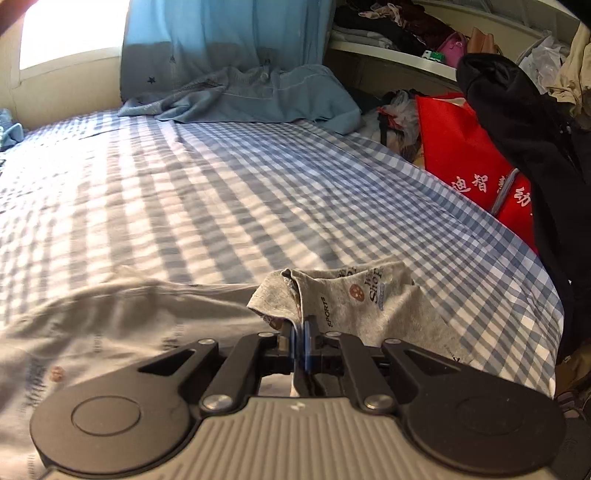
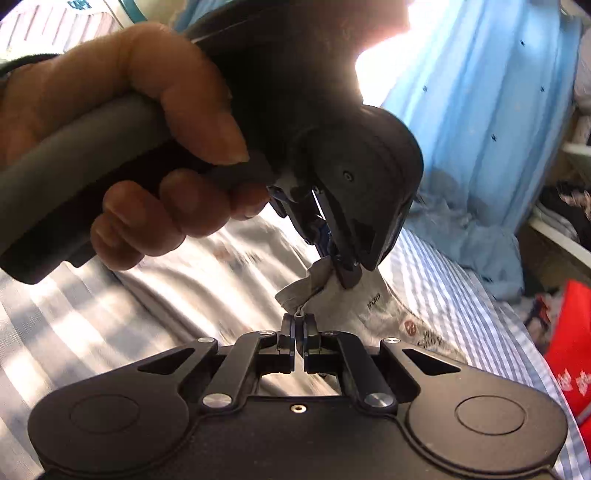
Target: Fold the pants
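Grey pants (image 1: pixel 354 306) printed with small logos and words lie on the checked bed sheet (image 1: pixel 221 192). My left gripper (image 1: pixel 302 332) is shut on a raised edge of the pants, the cloth pinched between its blue pads. In the right wrist view, my right gripper (image 2: pixel 300 325) is shut on a neighbouring fold of the same pants (image 2: pixel 369 302). Just beyond it, the left gripper (image 2: pixel 341 273) held by a hand (image 2: pixel 129 155) pinches the cloth from above. The rest of the pants spreads to the left, flat on the bed.
A crumpled blue blanket (image 1: pixel 258 92) lies at the head of the bed below a blue curtain (image 1: pixel 221 33). A red bag (image 1: pixel 465 155) and a black garment (image 1: pixel 535 140) stand by the bed's right edge. Shelves (image 1: pixel 399 55) with clothes are behind.
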Tool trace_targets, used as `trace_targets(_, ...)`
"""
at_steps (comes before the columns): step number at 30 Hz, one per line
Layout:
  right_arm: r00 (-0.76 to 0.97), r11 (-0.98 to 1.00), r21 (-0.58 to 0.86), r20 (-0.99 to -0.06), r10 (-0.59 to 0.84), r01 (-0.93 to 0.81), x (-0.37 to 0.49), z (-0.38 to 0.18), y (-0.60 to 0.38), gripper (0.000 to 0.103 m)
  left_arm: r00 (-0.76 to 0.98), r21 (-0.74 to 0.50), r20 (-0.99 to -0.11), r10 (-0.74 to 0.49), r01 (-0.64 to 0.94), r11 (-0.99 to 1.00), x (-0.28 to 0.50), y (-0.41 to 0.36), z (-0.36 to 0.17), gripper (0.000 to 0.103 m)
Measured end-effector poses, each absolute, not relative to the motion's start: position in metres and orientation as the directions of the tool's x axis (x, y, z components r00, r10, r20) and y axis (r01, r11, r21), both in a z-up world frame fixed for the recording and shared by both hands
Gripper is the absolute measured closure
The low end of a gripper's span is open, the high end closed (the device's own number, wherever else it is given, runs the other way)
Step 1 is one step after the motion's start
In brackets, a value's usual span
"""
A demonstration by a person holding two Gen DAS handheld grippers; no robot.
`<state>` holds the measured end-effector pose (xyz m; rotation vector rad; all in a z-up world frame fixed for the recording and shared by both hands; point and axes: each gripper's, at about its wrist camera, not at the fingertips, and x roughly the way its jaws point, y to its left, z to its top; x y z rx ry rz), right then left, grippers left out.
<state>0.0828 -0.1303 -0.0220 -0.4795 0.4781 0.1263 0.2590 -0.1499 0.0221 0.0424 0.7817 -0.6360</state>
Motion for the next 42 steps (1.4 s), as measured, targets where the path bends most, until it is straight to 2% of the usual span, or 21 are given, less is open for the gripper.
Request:
trace_targets(4,0.876,0.869,-0.397,-0.475,0.083,-0.297,0.091,-0.022,-0.093,0.100,0.558,-0.163,-0.684,-0.470,0.511,0.844,0.264,-0.110,0.023,0.099)
trace_targets(9,0.836,0.837,-0.384,-0.529,0.147,-0.391,0.106,-0.039,-0.052,0.100,0.565,-0.114,-0.720,-0.402,0.475,0.873,0.270,-0.073,0.002,0.098)
trace_targets(13,0.803,0.821,-0.376,-0.575,0.156,-0.429,0.111,-0.056,-0.036,0.096,0.544,-0.138,-0.744,-0.387,0.442,0.887,0.277,-0.051,-0.024,0.097)
trace_targets(15,0.801,0.816,-0.382,-0.578,0.154,-0.433,0.106,-0.058,-0.036,0.085,0.543,-0.163,-0.744,-0.389,0.417,0.894,0.278,-0.043,-0.033,0.092)
trace_targets(16,0.806,0.812,-0.393,-0.572,0.152,-0.431,0.101,-0.057,-0.040,0.082,0.550,-0.164,-0.743,-0.382,0.404,0.900,0.276,-0.039,-0.035,0.084)
trace_targets(17,0.812,0.809,-0.401,-0.564,0.152,-0.430,0.095,-0.055,-0.047,0.078,0.568,-0.155,-0.735,-0.370,0.391,0.907,0.272,-0.032,-0.036,0.082)
trace_targets(18,0.819,0.809,-0.408,-0.554,0.148,-0.422,0.088,-0.052,-0.057,0.065,0.598,-0.136,-0.722,-0.348,0.370,0.919,0.268,-0.030,-0.035,0.065)
trace_targets(19,0.828,0.817,-0.411,-0.545,0.137,-0.405,0.082,-0.049,-0.068,0.047,0.632,-0.110,-0.705,-0.321,0.350,0.930,0.265,-0.029,-0.032,0.044)
trace_targets(20,0.841,0.830,-0.412,-0.527,0.120,-0.376,0.077,-0.046,-0.081,0.038,0.664,-0.083,-0.687,-0.295,0.331,0.940,0.261,-0.029,-0.029,0.038)
trace_targets(22,0.879,0.862,-0.412,-0.471,0.075,-0.295,0.067,-0.034,-0.115,0.018,0.707,-0.033,-0.658,-0.258,0.316,0.948,0.253,-0.032,-0.022,0.035)
trace_targets(24,0.906,0.894,-0.406,-0.424,-0.002,-0.189,0.066,-0.025,-0.154,0.009,0.734,-0.007,-0.629,-0.257,0.326,0.945,0.246,-0.039,-0.017,0.032)
trace_targets(25,0.914,0.908,-0.397,-0.403,-0.043,-0.132,0.068,-0.021,-0.171,0.004,0.742,0.004,-0.616,-0.265,0.339,0.941,0.243,-0.045,-0.017,0.026)
trace_targets(29,0.903,0.945,-0.323,-0.393,-0.172,0.039,0.096,-0.018,-0.234,0.001,0.754,0.111,-0.628,-0.194,0.333,0.936,0.247,-0.083,-0.032,0.023)
trace_targets(33,0.869,0.988,-0.131,-0.477,-0.133,0.080,0.147,-0.033,-0.294,0.001,0.745,0.171,-0.665,-0.053,0.221,0.960,0.266,-0.100,-0.058,0.024)
trace_targets(34,0.865,0.993,-0.091,-0.490,-0.109,0.074,0.160,-0.040,-0.304,0.002,0.739,0.146,-0.671,-0.052,0.200,0.969,0.271,-0.096,-0.062,0.019)
trace_targets(35,0.859,0.995,-0.083,-0.503,-0.094,0.060,0.177,-0.049,-0.309,0.003,0.738,0.107,-0.673,-0.061,0.178,0.978,0.274,-0.089,-0.064,0.017)
trace_targets(38,0.823,0.963,-0.255,-0.525,-0.217,0.091,0.208,-0.075,-0.321,0.006,0.719,0.031,-0.689,-0.086,0.148,0.989,0.281,-0.069,-0.065,0.013)
trace_targets(39,0.799,0.964,-0.240,-0.555,-0.232,0.113,0.214,-0.076,-0.330,0.007,0.720,0.031,-0.689,-0.082,0.142,0.989,0.281,-0.065,-0.064,0.012)
trace_targets(40,0.798,0.970,-0.193,-0.557,-0.231,0.147,0.222,-0.073,-0.342,0.012,0.724,0.038,-0.686,-0.075,0.138,0.990,0.279,-0.062,-0.062,0.012)
trace_targets(42,0.808,0.948,-0.243,-0.506,-0.303,0.204,0.216,-0.063,-0.354,0.015,0.735,0.042,-0.676,-0.060,0.119,0.992,0.274,-0.057,-0.056,0.012)
